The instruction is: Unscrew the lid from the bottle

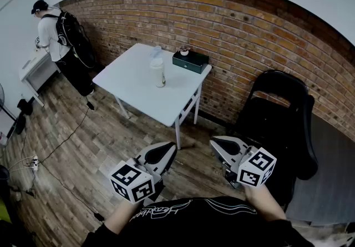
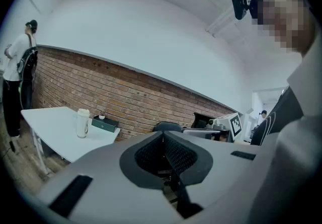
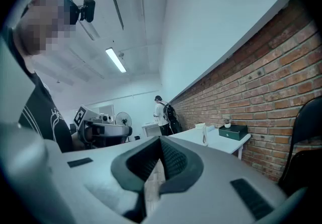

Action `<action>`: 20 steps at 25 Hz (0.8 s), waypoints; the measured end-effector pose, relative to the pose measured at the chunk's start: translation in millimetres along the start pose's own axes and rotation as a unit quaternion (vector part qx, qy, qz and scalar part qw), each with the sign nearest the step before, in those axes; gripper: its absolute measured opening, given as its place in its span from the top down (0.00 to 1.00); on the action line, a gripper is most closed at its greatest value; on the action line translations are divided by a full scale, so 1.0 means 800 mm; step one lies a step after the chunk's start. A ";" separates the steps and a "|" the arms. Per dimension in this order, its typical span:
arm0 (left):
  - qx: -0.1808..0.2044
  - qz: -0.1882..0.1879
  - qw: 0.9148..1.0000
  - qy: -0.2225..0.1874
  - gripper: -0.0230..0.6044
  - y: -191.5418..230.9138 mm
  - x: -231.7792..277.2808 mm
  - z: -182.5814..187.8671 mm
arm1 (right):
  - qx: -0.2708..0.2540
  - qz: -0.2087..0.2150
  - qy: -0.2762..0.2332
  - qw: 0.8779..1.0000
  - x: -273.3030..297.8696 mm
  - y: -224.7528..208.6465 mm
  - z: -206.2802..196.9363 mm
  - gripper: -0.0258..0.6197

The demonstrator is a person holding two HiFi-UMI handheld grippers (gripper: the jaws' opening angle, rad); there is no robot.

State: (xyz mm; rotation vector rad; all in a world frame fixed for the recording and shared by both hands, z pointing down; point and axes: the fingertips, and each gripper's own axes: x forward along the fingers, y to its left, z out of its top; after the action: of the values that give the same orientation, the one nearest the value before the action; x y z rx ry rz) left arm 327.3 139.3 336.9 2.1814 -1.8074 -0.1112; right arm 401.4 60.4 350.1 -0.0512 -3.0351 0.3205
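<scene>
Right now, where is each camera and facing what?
Head view: head-mounted, looking down at table, bottle; left gripper, right gripper show.
Left gripper view: on that gripper, along its shut fingers toward brick wall; right gripper shows.
Right gripper view: on it, facing down the room; left gripper shows.
All three share the table and bottle.

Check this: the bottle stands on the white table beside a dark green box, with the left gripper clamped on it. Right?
No. The bottle stands on the white table beside the dark green box, but the left gripper is shut on nothing, away from the table; the left gripper view shows this.
</scene>
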 end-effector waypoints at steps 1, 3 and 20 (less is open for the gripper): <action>0.000 0.000 1.000 0.000 0.91 0.003 -0.003 -0.001 | 0.000 0.000 0.001 1.000 0.003 0.002 -0.002 0.97; 0.001 0.001 1.000 -0.001 0.91 0.009 -0.010 -0.001 | 0.001 -0.001 0.002 1.000 0.009 0.007 -0.004 0.97; 0.005 0.019 1.000 0.004 0.91 0.105 -0.084 -0.004 | 0.033 -0.050 -0.022 0.998 0.100 0.030 -0.018 0.81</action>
State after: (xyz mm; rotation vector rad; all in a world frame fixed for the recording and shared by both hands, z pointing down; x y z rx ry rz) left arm 234.8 191.8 354.3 2.1510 -1.8473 -0.0848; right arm 323.6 90.5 366.0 0.1127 -3.0546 0.4179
